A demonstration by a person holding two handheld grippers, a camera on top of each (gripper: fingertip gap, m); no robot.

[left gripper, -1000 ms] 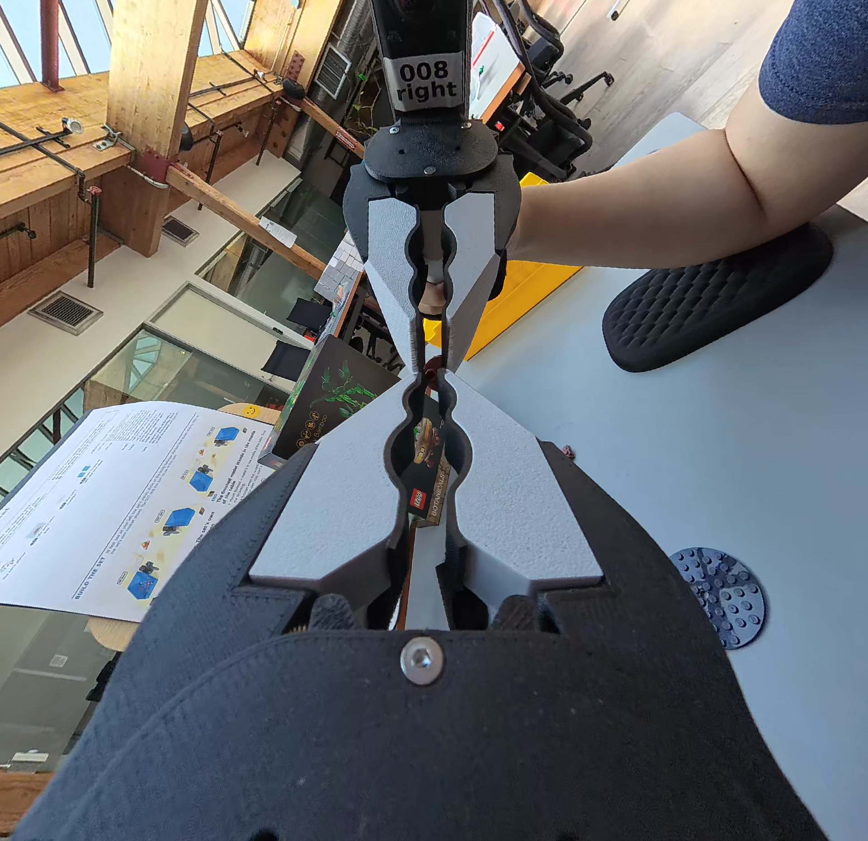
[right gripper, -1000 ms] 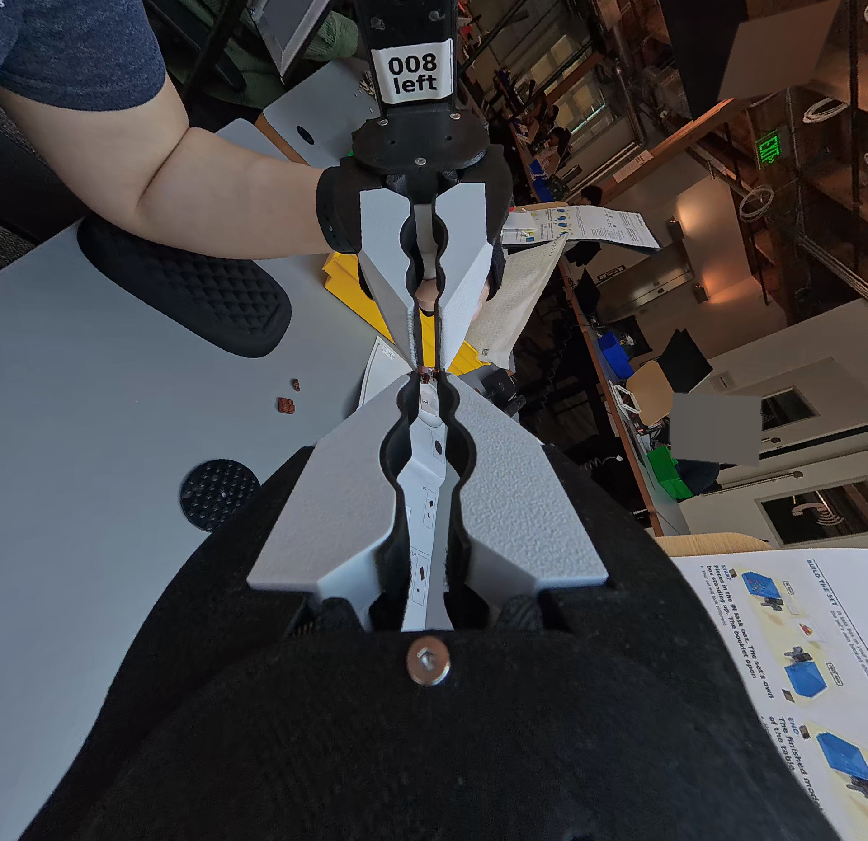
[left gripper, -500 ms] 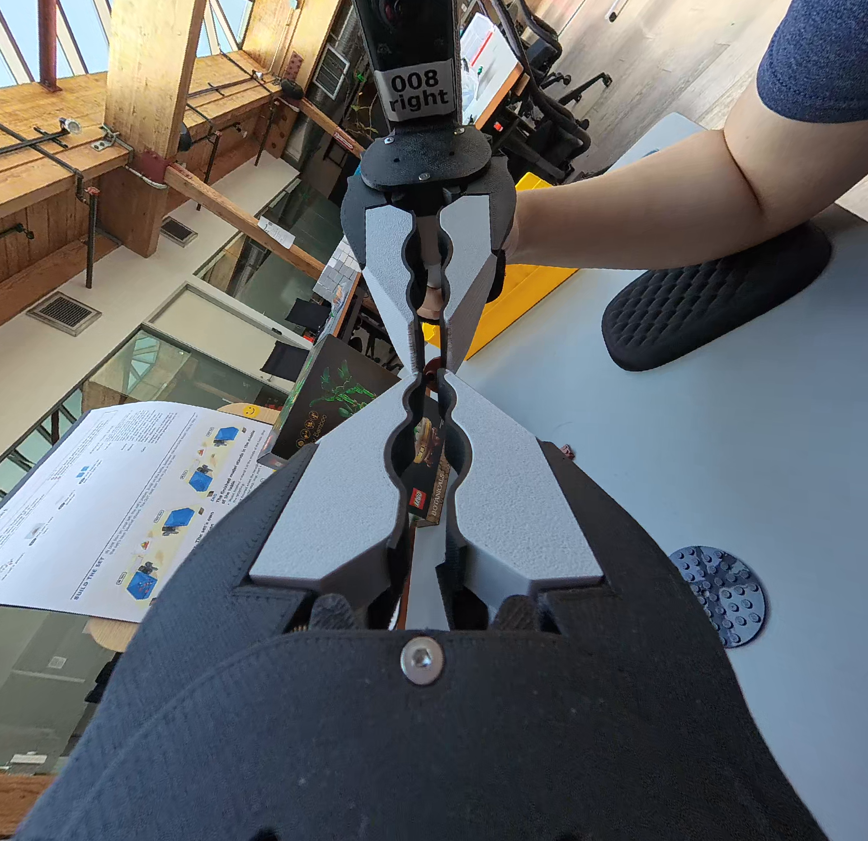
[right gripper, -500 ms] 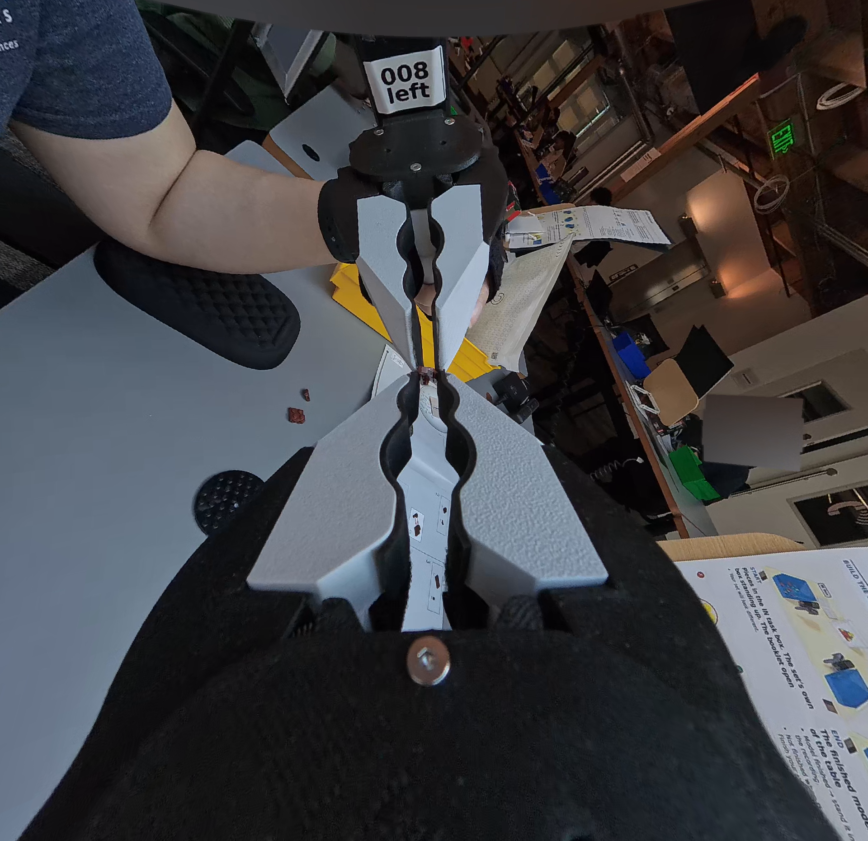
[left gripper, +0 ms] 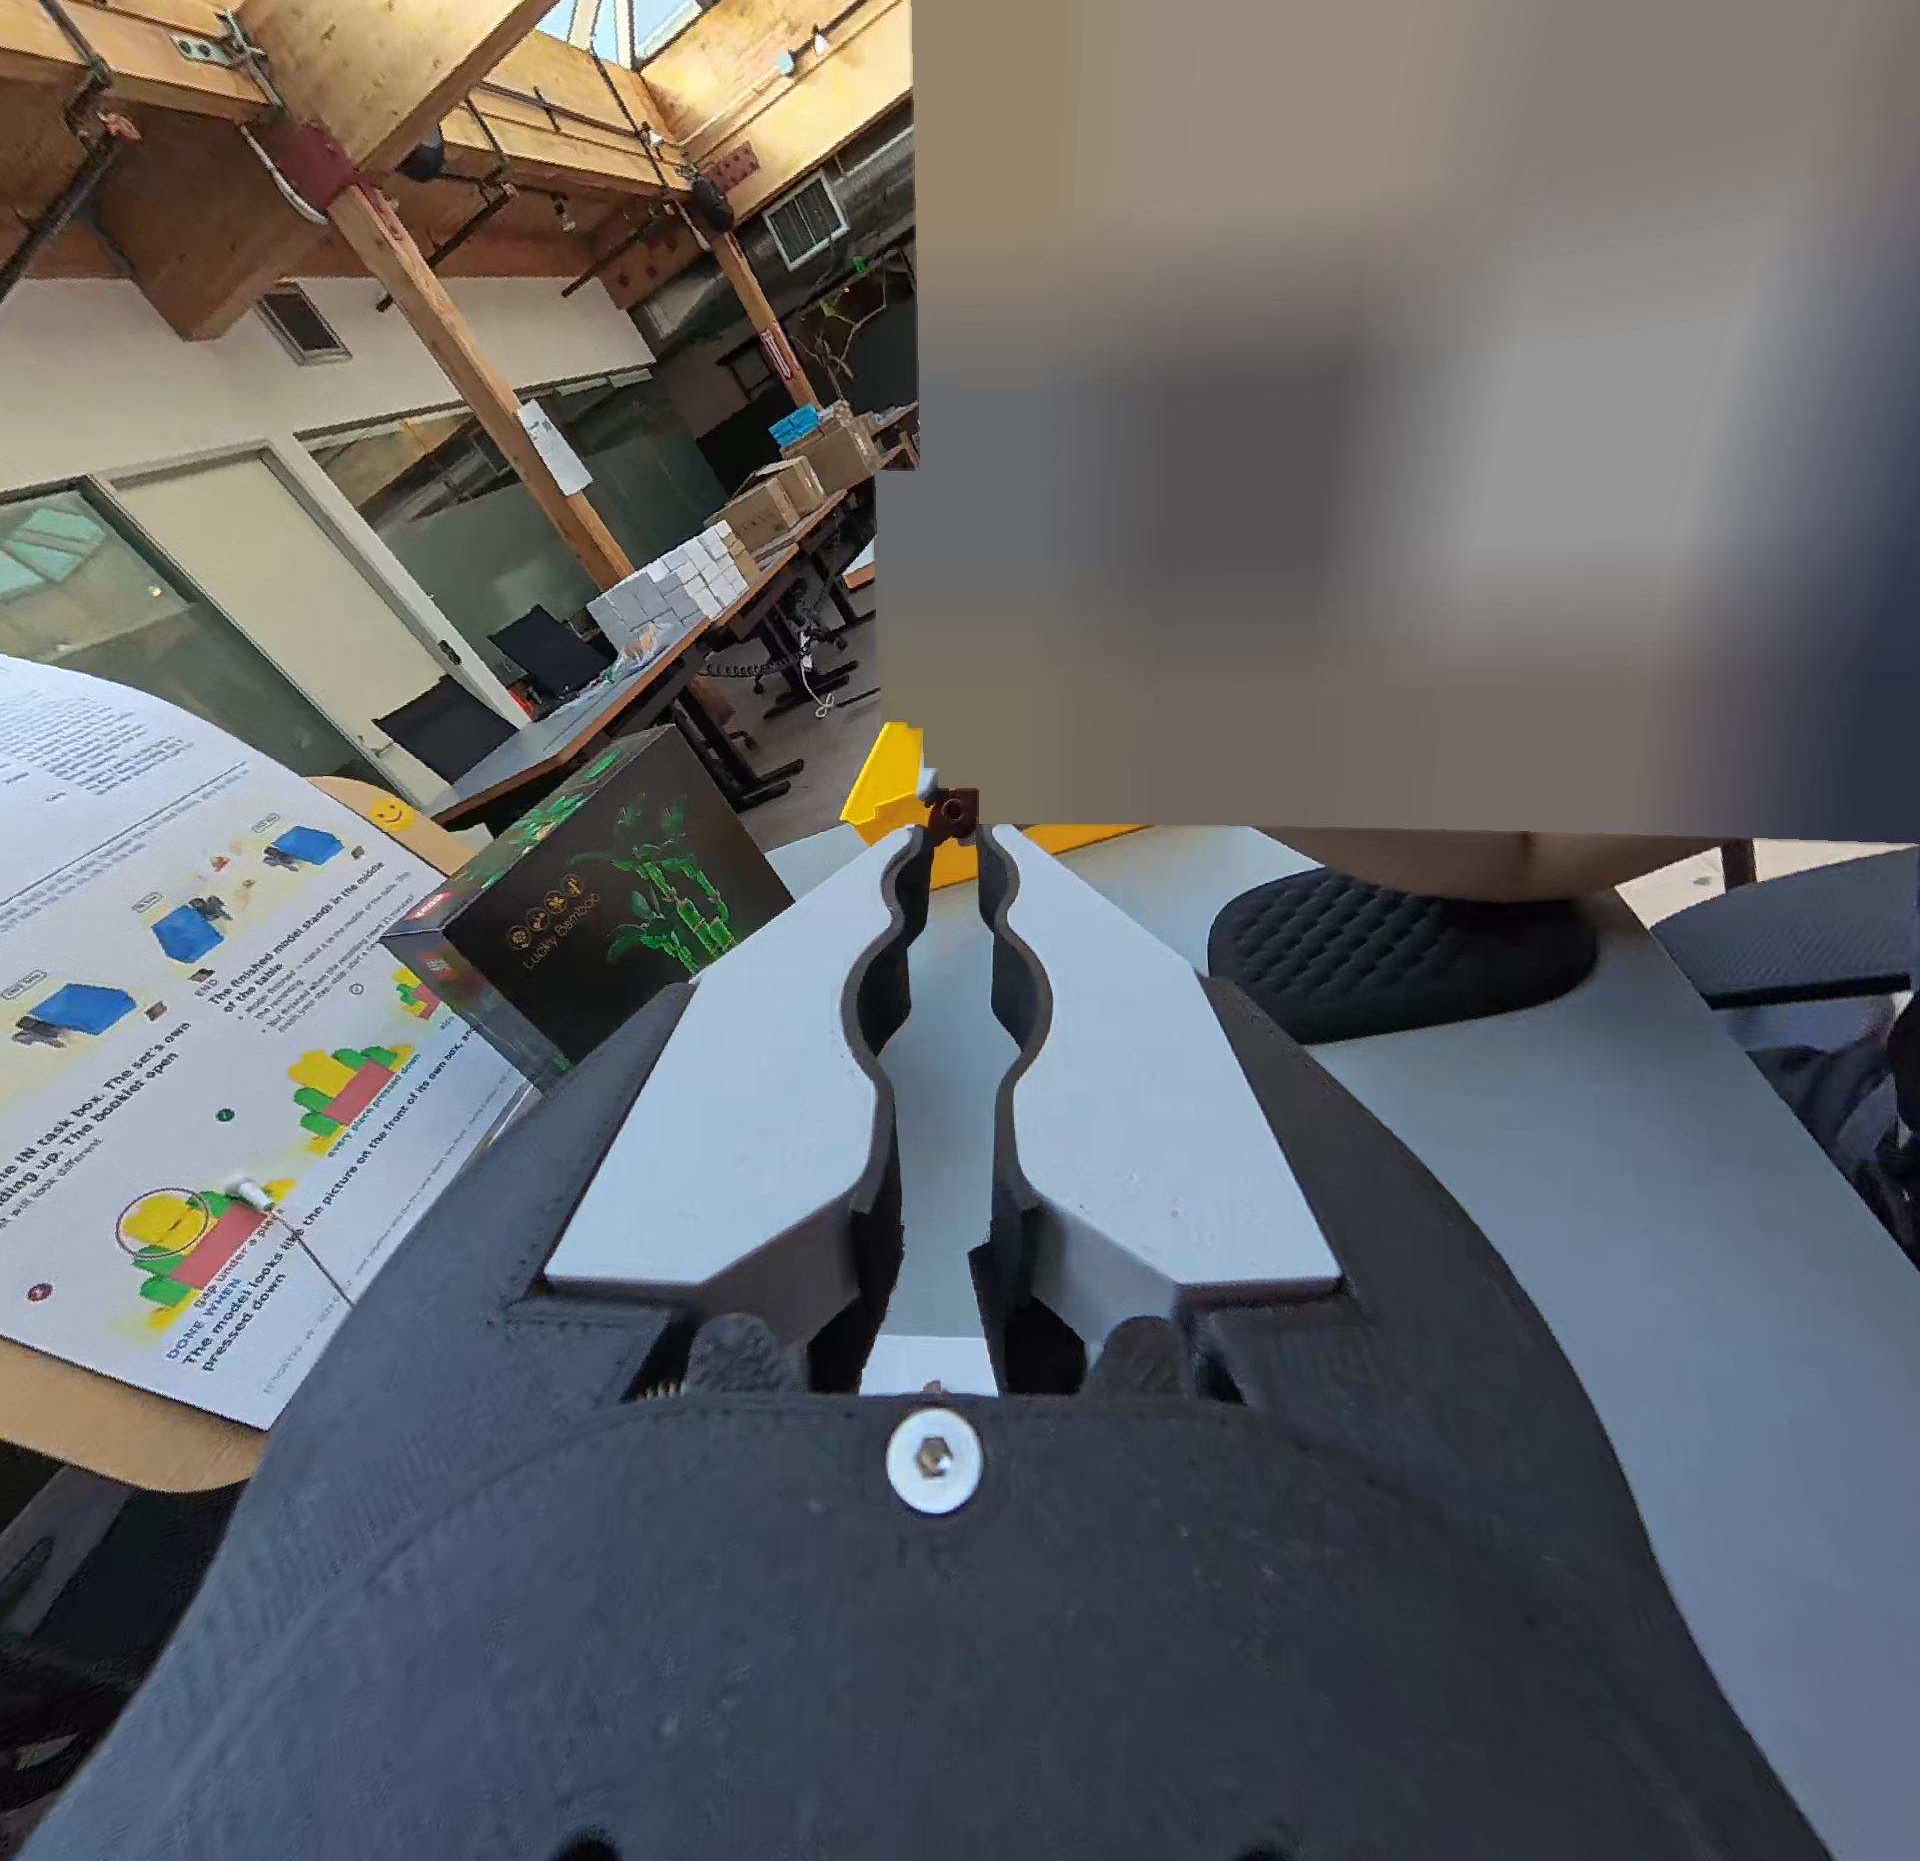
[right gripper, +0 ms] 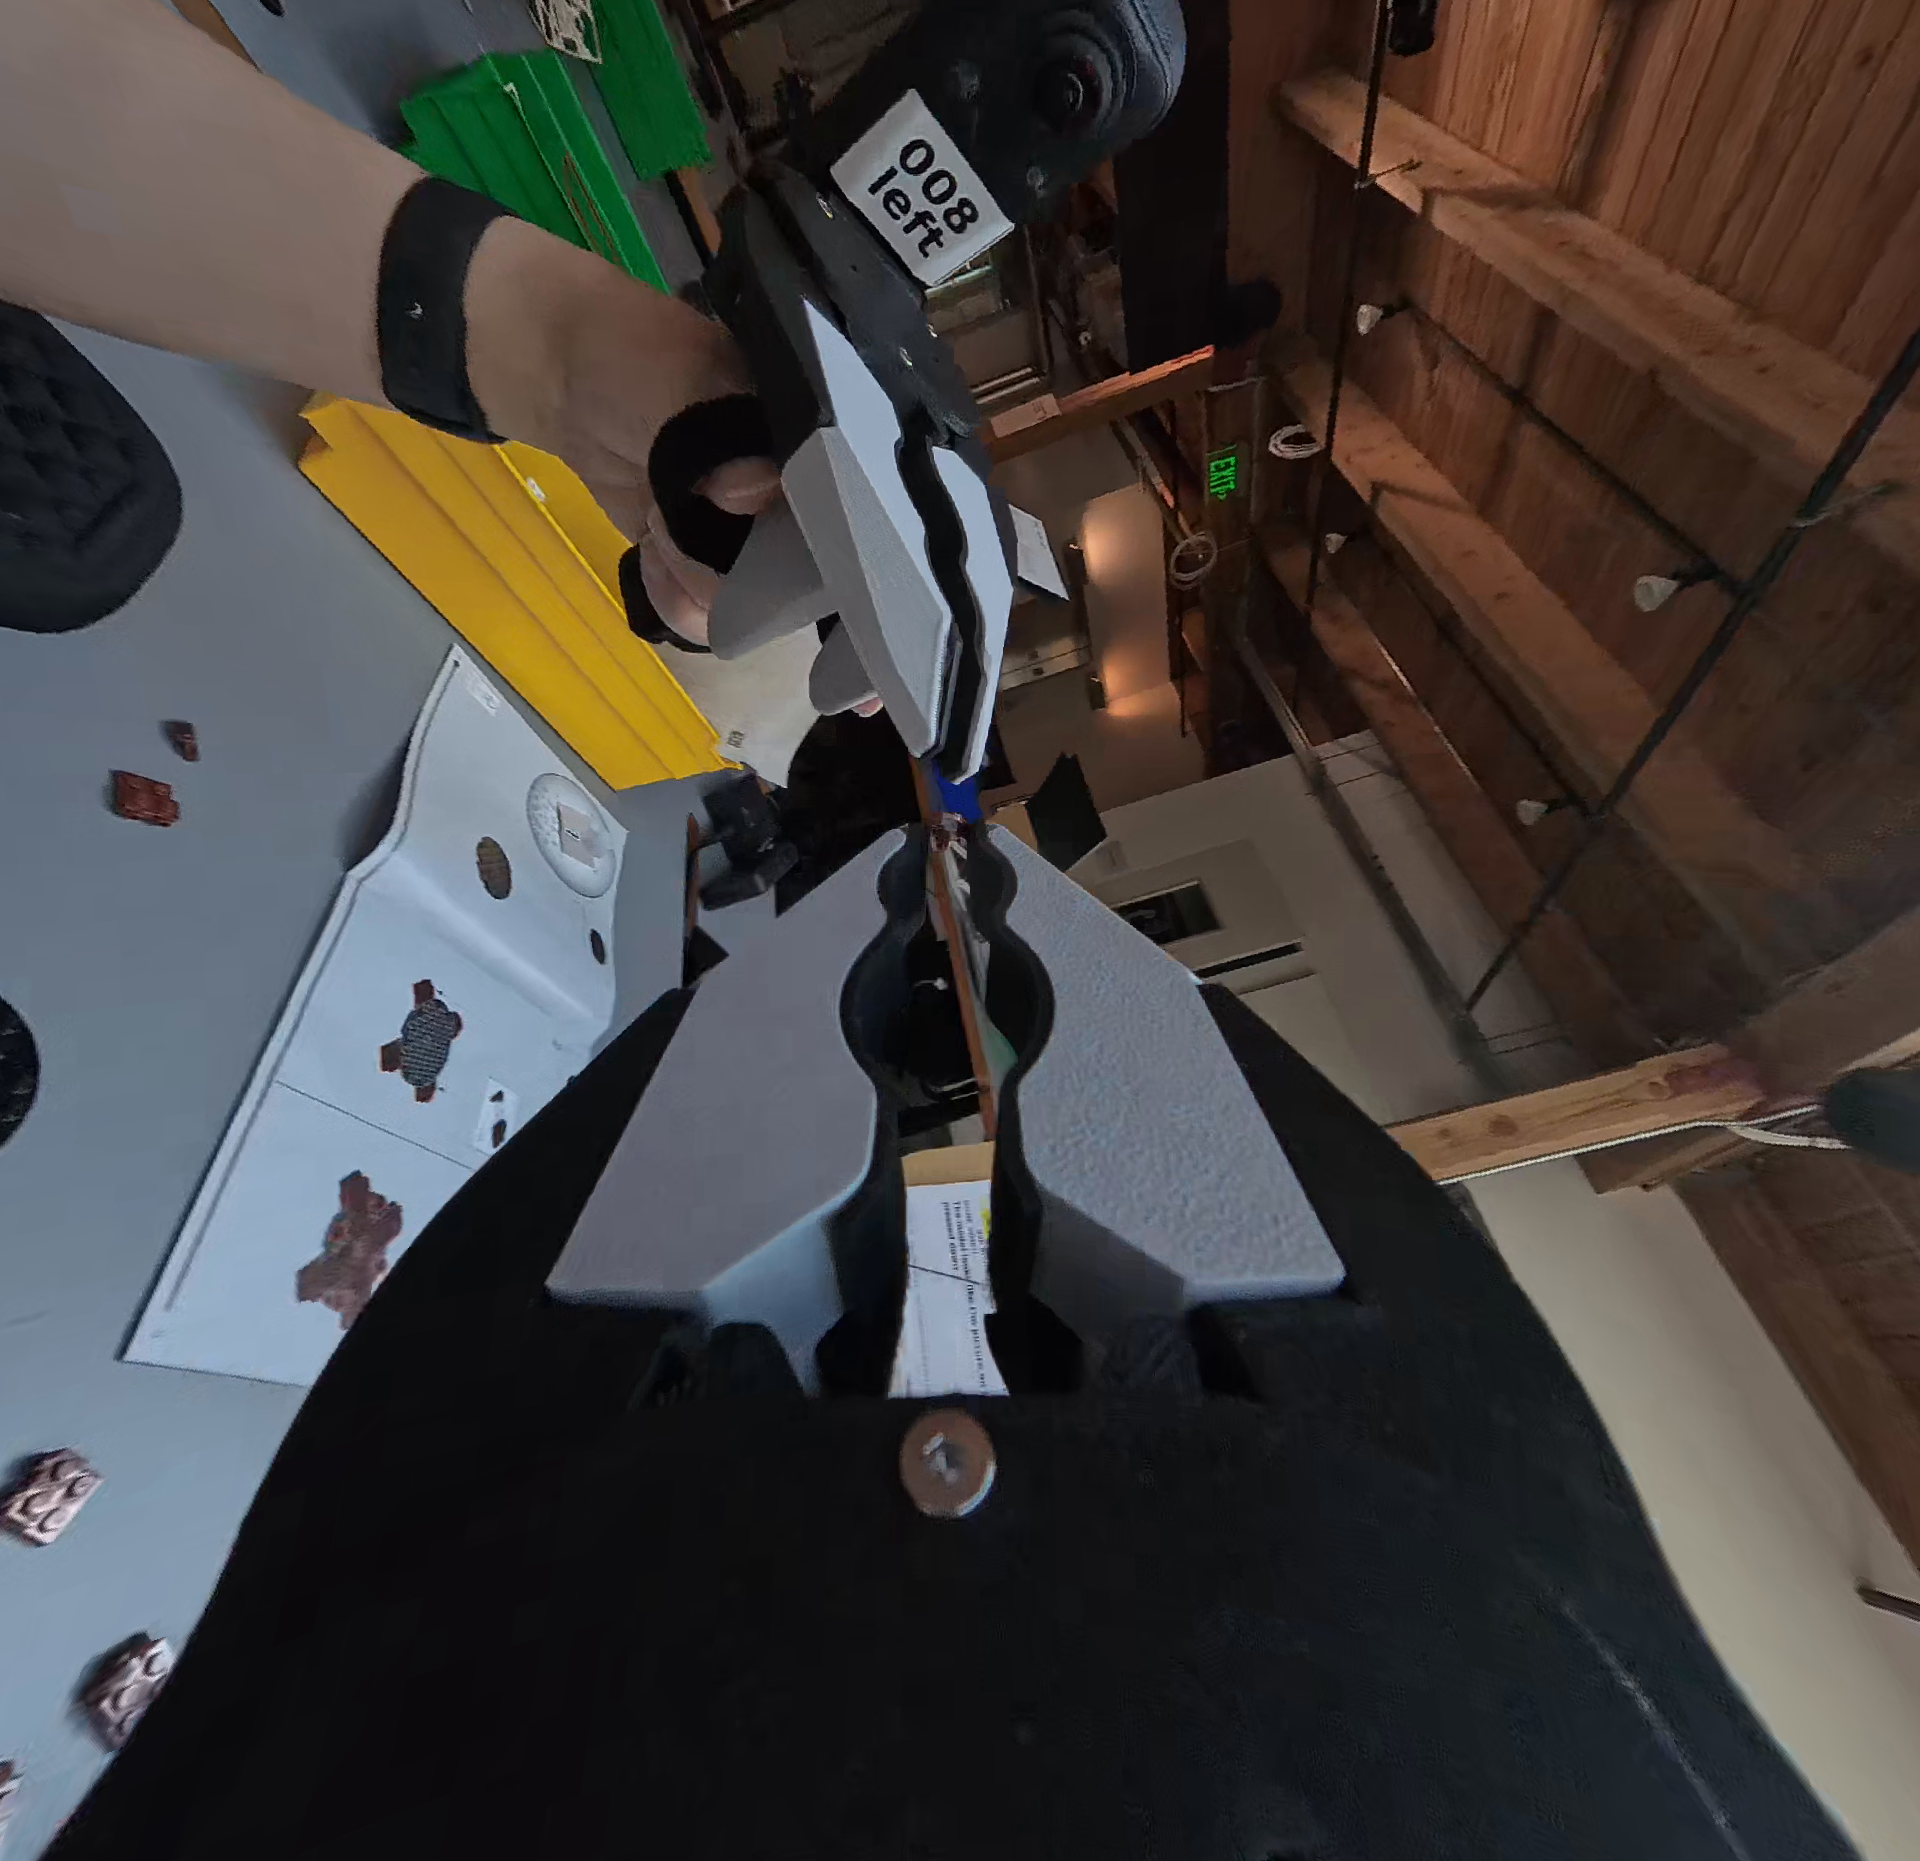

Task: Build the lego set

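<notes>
brown piece [left gripper: 953,812] pinched at my left gripper [left gripper: 948,837] tips, above the table [left gripper: 1558,1136] | right gripper [right gripper: 945,843] pressed together on something tiny, unclear what | judgement: align studs squarely, press gently | loose bricks [right gripper: 145,798] wait below

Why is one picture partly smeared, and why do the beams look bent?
Left wrist view: the big smear is a privacy patch added afterwards, and the small brown lego piece stays sharp. Right wrist view: the wide-angle lens bows the wooden beams, and the brown bricks at the edge blur.
</notes>
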